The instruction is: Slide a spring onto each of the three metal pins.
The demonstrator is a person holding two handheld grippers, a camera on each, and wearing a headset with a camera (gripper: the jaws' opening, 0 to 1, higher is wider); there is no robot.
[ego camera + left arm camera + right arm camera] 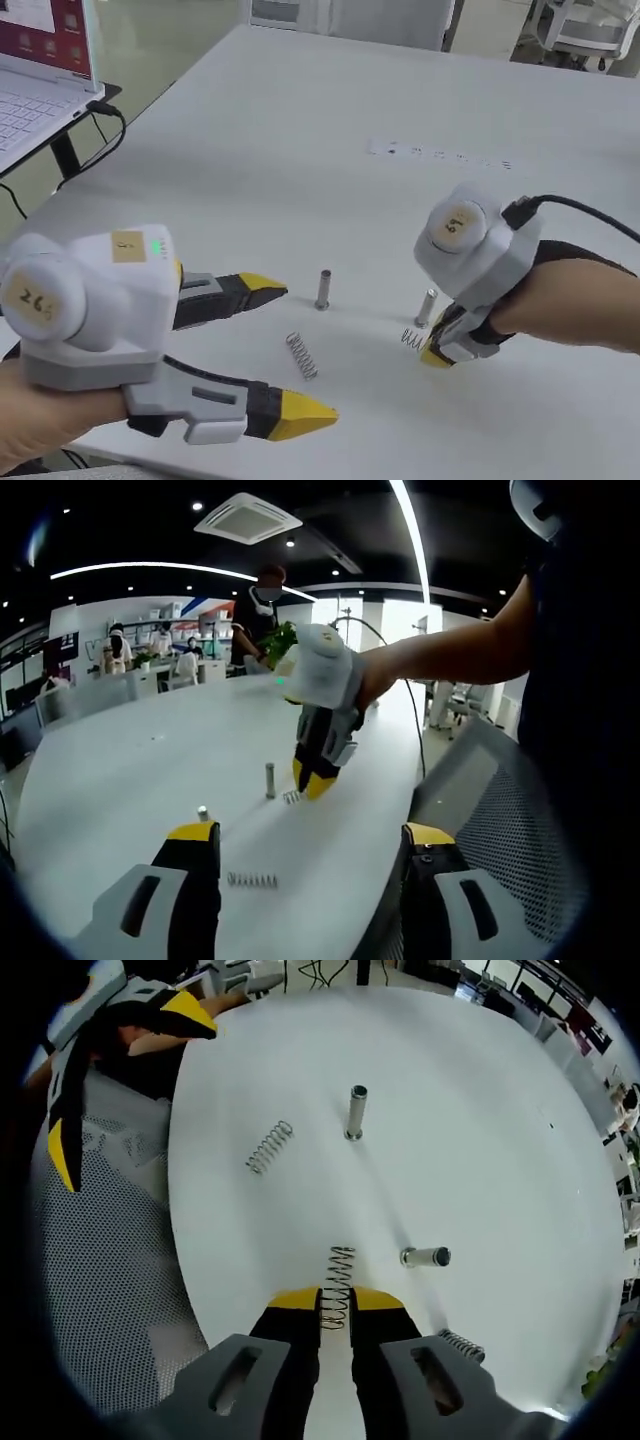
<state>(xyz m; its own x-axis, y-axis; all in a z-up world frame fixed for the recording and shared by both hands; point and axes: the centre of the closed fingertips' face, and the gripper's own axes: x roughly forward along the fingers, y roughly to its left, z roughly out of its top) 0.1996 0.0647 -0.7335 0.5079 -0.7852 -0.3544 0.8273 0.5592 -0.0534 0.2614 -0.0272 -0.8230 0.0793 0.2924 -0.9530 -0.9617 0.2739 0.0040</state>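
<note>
Pinched in the nearly closed jaws of the right gripper (pixel 337 1302): a spring (pixel 340 1265), gripped by its near coils, the rest projecting forward past the yellow tips, presumably to leave the far end free for a pin top. Just ahead and to the right of those jaws, the nearer pin (pixel 425 1256), standing on the white surface (pixel 480 1140); probably the target, judging by closeness to the free end of the spring, though apart from it and not yet threaded. Farther ahead, almost straight out from the jaws, a second pin (pixel 356 1112), upright and bare. Ahead and to the left, a loose spring (pixel 270 1147), lying flat and well apart from both pins. Close beside the right-hand jaw, low down, seemingly a further spring (pixel 460 1343), hard to make out at the fisheye edge. Opposite, the left gripper (pixel 290 350), jaws spread wide and gripping nothing, tips either side of the loose spring without touching it. From the left gripper view, that loose spring just ahead, between the jaws and nearer the left-hand one; likely placed so for a quick pick-up after the first fitting. Both grippers held low over the surface, arguably for short, steady moves. Judged early in the task, with springs on neither of these pins.
</note>
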